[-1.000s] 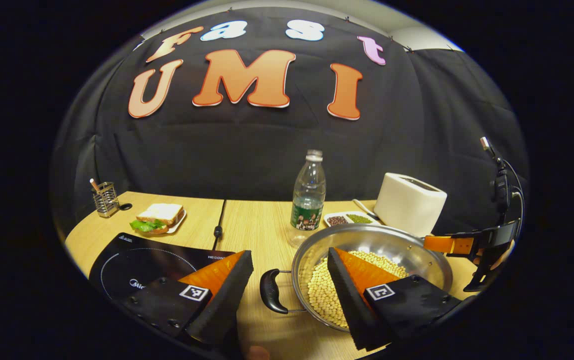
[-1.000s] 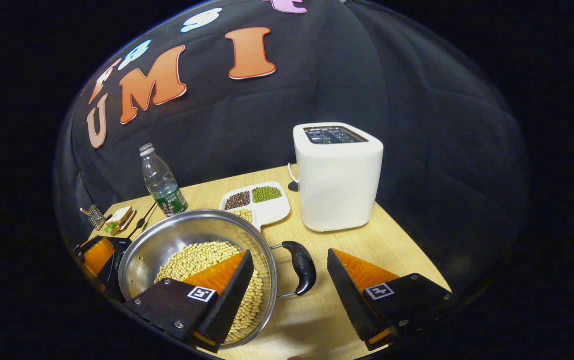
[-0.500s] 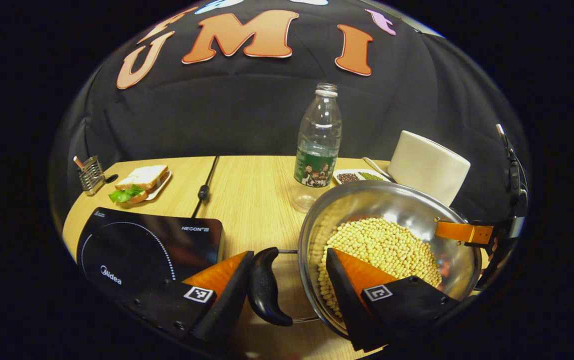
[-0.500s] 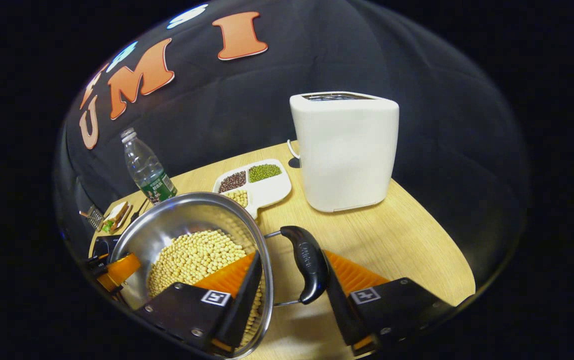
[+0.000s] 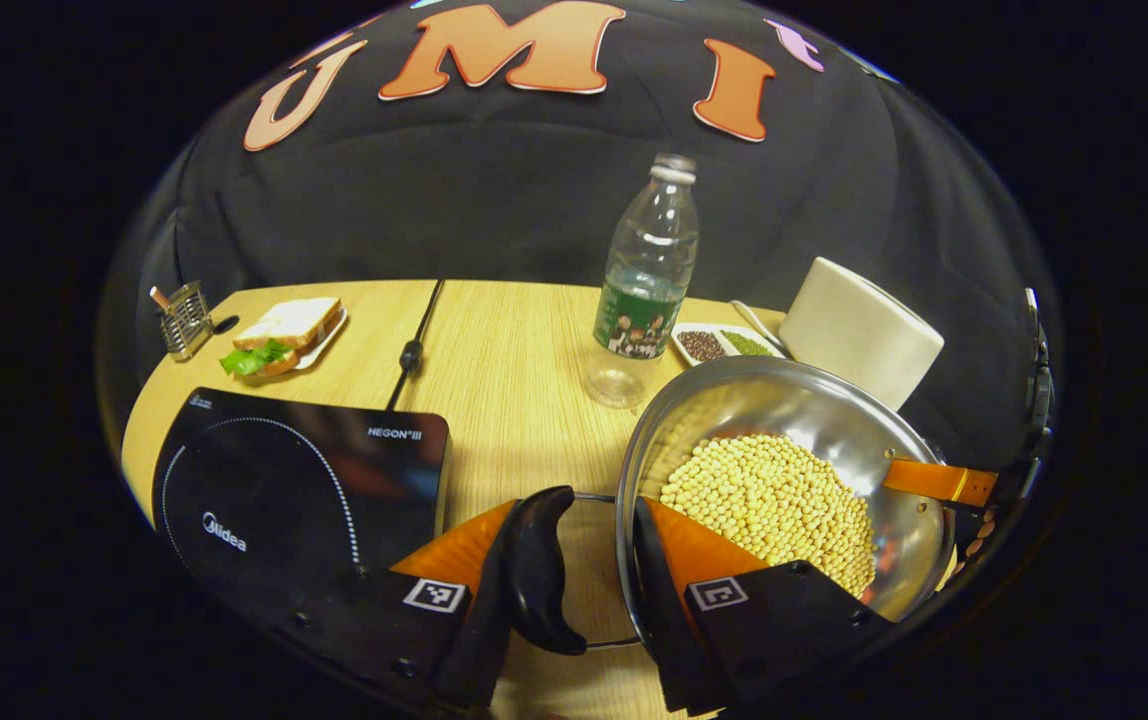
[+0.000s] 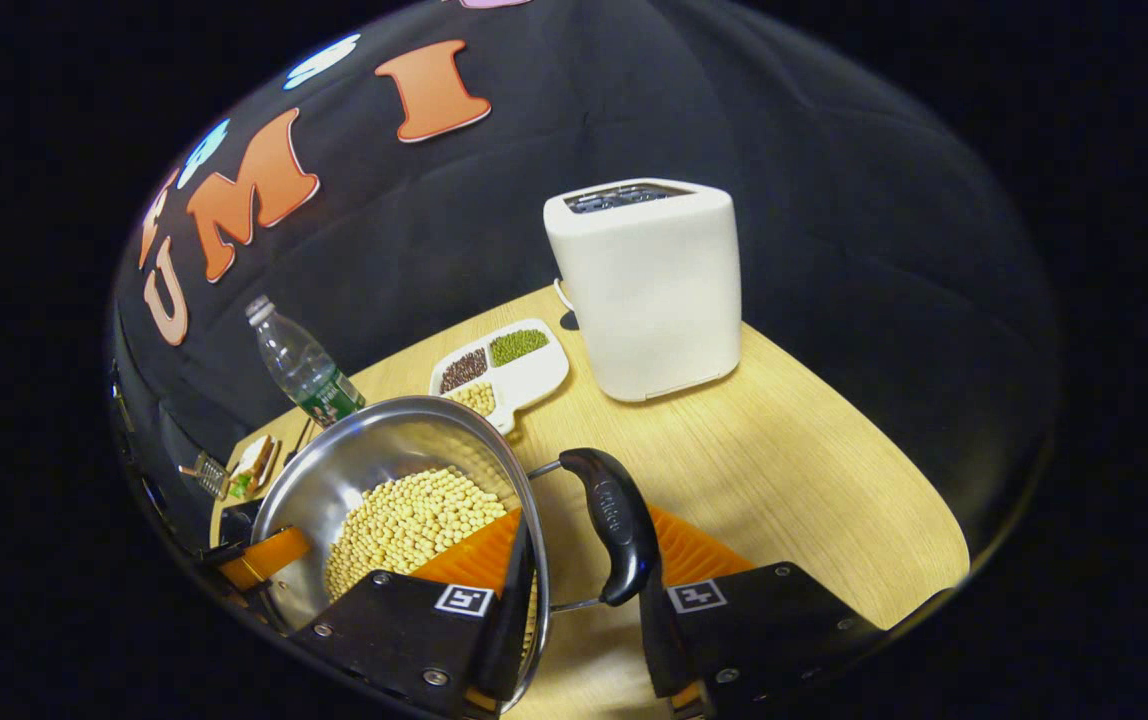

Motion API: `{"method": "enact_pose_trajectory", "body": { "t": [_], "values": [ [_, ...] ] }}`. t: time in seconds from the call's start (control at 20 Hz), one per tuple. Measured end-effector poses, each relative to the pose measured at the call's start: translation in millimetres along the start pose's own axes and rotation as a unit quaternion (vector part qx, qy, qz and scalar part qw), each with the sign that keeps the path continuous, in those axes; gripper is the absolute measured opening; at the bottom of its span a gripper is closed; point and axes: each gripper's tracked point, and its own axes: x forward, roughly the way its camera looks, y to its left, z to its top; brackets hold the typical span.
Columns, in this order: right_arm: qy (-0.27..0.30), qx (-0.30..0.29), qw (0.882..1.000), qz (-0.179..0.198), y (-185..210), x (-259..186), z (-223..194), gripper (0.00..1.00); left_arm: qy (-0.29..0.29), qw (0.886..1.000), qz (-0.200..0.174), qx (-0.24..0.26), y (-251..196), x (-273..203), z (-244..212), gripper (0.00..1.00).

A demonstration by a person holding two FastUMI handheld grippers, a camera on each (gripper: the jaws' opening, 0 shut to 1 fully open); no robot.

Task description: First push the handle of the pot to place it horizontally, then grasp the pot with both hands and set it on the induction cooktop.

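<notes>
A steel pot (image 5: pixel 784 400) holding soybeans (image 5: pixel 774 500) stands at the table's front right, right of the black induction cooktop (image 5: pixel 284 480). My left gripper (image 5: pixel 569 600) is shut across the pot's near black handle (image 5: pixel 537 570): one finger lies against the handle's outer side, the other inside the rim. In the right gripper view the pot (image 6: pixel 374 450) has its other black handle (image 6: pixel 614 520) between the fingers of my right gripper (image 6: pixel 579 600), one finger inside the rim, one outside the handle. Each view shows the other gripper at the pot's far rim.
A water bottle (image 5: pixel 646 290) stands just behind the pot. A white toaster (image 6: pixel 649 285) and a divided dish of beans (image 6: pixel 499 365) are at the back right. A sandwich plate (image 5: pixel 279 335), a wire holder (image 5: pixel 184 318) and a cable (image 5: pixel 412 350) lie behind the cooktop.
Both grippers have come down and forward over the pot's two handles, then narrowed until each holds a handle and the rim between its fingers.
</notes>
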Motion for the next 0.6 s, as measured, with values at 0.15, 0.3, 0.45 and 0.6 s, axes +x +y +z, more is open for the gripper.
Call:
{"method": "enact_pose_trajectory", "body": {
  "t": [0.15,0.3,0.45,0.6],
  "values": [
    [-0.016,0.003,1.0,-0.002,16.6,-33.5,16.3,0.49,-0.016,1.0,-0.01,-0.001,4.0,-27.2,22.8,0.68],
    [-0.03,-0.004,1.0,-0.002,41.5,-66.1,24.9,0.49,-0.027,1.0,-0.013,-0.003,20.4,-58.5,39.3,0.68],
    [-0.034,0.0,0.999,0.013,77.8,-91.7,21.6,0.49,-0.042,0.999,-0.005,0.001,49.8,-96.9,55.7,0.66],
    [-0.034,0.001,0.999,0.034,119.6,-110.2,16.2,0.44,-0.057,0.998,0.012,0.002,93.4,-127.9,69.7,0.66]
  ]
}}
